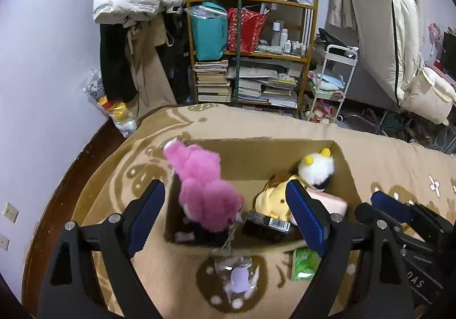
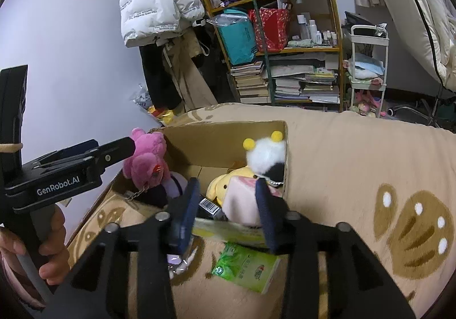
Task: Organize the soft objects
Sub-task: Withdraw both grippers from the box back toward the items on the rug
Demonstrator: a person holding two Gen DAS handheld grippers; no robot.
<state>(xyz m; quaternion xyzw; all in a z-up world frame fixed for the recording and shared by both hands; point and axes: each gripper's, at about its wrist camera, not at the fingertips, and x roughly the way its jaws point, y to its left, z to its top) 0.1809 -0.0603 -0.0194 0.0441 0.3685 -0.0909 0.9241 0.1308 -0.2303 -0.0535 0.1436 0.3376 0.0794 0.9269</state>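
Here the pink plush (image 1: 205,190) is seen upright at the left end of the cardboard box (image 1: 256,156) on the bed, between the widely spread left claw (image 1: 225,216) untouched; the right claw (image 2: 228,205), narrowly parted, flanks a pale pink soft block (image 2: 242,199) at the box's near edge, contact unclear.

Both hand-held grippers are matte black plastic frames with silver round screws at the pivots and two dark blue ribbed pads (image 1: 145,216) as fingers. The left gripper (image 2: 85,155) carries white "GenRobot.AI" lettering and a grey handle (image 2: 30,259). A pink sleeve (image 2: 11,282) shows beside the handle.
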